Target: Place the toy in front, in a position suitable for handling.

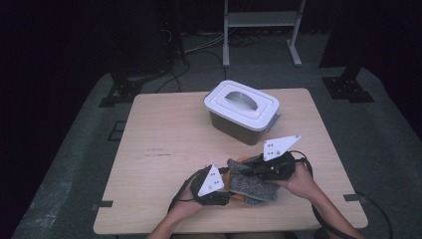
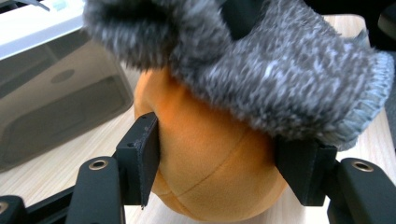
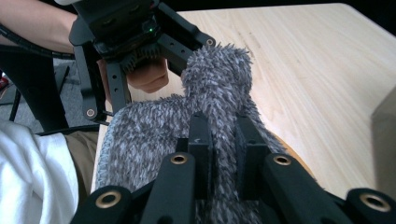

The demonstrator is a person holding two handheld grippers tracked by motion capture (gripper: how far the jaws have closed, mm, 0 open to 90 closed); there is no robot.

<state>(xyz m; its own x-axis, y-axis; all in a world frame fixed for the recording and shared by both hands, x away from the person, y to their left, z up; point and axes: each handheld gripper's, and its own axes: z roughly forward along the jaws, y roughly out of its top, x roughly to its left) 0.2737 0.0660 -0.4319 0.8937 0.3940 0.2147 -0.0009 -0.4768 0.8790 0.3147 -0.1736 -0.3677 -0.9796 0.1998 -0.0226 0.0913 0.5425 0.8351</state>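
High view: at the near edge of a wooden table (image 1: pixel 164 129), a person's left gripper (image 1: pixel 225 185) clamps an orange plush ball (image 1: pixel 238 195), its jaws pressed against the ball's two sides. In the left gripper view, the ball (image 2: pixel 205 154) sits on the tabletop between the black pads, half covered from above by a grey fuzzy sock (image 2: pixel 261 70). To the right, the right gripper (image 1: pixel 249 167) has its jaws pinched together on a fold of the sock (image 1: pixel 251 181), which lies draped over the ball. Behind them, farther back on the table, stands a lidded plastic box (image 1: pixel 242 112), well apart from the hands.
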